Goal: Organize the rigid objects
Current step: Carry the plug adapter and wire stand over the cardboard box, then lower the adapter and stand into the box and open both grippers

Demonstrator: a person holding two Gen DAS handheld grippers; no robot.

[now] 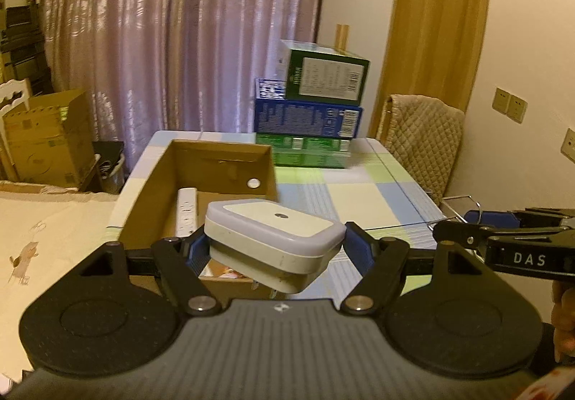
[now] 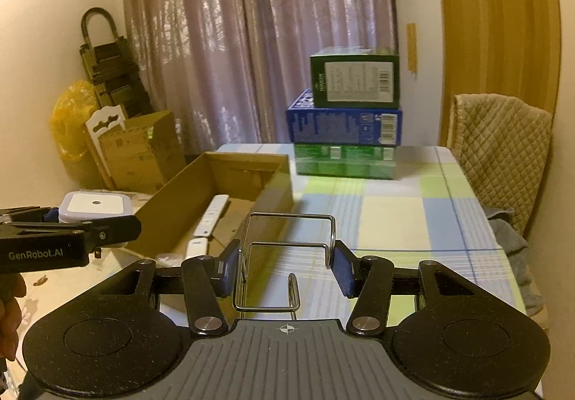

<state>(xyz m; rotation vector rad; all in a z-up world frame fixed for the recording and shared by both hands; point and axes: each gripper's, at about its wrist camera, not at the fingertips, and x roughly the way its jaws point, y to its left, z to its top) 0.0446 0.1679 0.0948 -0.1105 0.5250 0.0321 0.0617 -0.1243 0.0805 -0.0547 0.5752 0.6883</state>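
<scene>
My left gripper (image 1: 275,251) is shut on a white square plug-in adapter (image 1: 276,234), held in the air above the near end of an open cardboard box (image 1: 222,162). In the right wrist view the same adapter (image 2: 93,204) shows at the left, clamped in the left gripper (image 2: 64,220). My right gripper (image 2: 285,265) is shut on a bent metal wire rack (image 2: 287,245), its blue pads pressing the wire sides, above the checked tablecloth (image 2: 395,220). Inside the box lies a white power strip (image 1: 187,211), with another small white item (image 2: 197,246) near its front end.
A stack of green and blue cartons (image 1: 316,112) stands at the table's far end. A chair with a quilted cover (image 1: 424,141) is at the right. Cardboard boxes (image 1: 46,137) and a folded ladder (image 2: 107,69) sit on the left by the curtain (image 1: 179,33).
</scene>
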